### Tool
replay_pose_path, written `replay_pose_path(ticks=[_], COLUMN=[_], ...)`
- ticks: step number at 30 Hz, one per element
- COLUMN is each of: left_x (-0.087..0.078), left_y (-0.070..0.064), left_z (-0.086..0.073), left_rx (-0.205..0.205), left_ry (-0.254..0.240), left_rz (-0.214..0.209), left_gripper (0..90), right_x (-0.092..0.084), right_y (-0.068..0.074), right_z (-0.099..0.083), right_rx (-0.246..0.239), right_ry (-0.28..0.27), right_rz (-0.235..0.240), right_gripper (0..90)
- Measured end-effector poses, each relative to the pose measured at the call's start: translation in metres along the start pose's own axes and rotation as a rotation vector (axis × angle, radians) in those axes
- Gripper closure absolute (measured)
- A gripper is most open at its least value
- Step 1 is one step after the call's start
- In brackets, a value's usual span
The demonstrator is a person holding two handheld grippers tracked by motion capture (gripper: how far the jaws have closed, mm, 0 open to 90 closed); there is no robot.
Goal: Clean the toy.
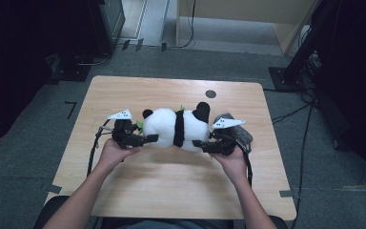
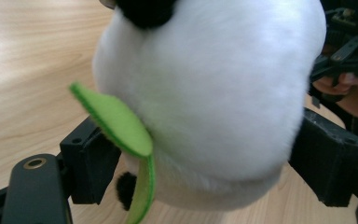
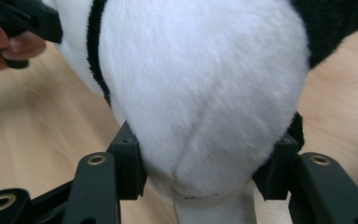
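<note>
On the wooden counter [image 1: 124, 191], mid-surface, a plush panda [image 1: 164, 126] lies on its side, long axis running left to right. Black band round its middle; green felt leaf [image 2: 116, 123] at the left end. Left tongs [image 1: 145, 140] at the panda's left end: jaws either side of the white fur, right jaw close against it, left jaw behind the leaf; firm clamp not clear. Right tongs [image 1: 201, 143] at the right end: both jaws press into the white fur, clamped on the panda. Grey bundle [image 1: 236, 130] just behind the right tongs
</note>
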State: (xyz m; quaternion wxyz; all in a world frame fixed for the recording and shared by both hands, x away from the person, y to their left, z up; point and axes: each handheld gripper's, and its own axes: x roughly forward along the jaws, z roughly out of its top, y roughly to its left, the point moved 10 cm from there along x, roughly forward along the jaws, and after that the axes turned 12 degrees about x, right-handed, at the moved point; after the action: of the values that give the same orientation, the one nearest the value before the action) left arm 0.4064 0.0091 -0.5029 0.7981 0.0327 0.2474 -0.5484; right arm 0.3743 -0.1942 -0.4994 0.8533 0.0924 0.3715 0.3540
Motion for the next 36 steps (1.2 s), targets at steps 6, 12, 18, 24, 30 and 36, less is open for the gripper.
replay_pose_path(ticks=[6,12,18,24,30,36], left_x=[-0.003,0.0,-0.004,-0.007,-0.001,0.001], left_y=[-0.005,-0.004,-0.001,-0.005,0.001,0.012], left_z=[-0.006,-0.008,-0.005,-0.006,-0.021,-0.025], left_rx=[0.081,0.017,-0.028,-0.047,-0.016,-0.045], left_ry=[0.041,0.045,0.022,0.041,0.117,0.1], left_rz=[0.017,0.035,0.051,0.029,0.074,0.093], left_gripper=[19.2,31.6,34.7,34.2,31.0,29.2], right_x=[-0.007,-0.005,-0.007,-0.014,-0.005,0.006], right_y=[0.0,-0.001,0.004,0.011,0.004,-0.003], right_z=[0.004,0.006,0.009,0.011,0.003,0.006], right_rx=[0.038,0.046,0.021,0.046,0.074,0.079], right_ry=[-0.007,-0.019,-0.042,-0.036,0.023,-0.002], right_rz=[0.011,0.021,0.053,0.067,0.034,0.034], right_gripper=[46.6,38.9,30.3,31.5,30.5,26.4])
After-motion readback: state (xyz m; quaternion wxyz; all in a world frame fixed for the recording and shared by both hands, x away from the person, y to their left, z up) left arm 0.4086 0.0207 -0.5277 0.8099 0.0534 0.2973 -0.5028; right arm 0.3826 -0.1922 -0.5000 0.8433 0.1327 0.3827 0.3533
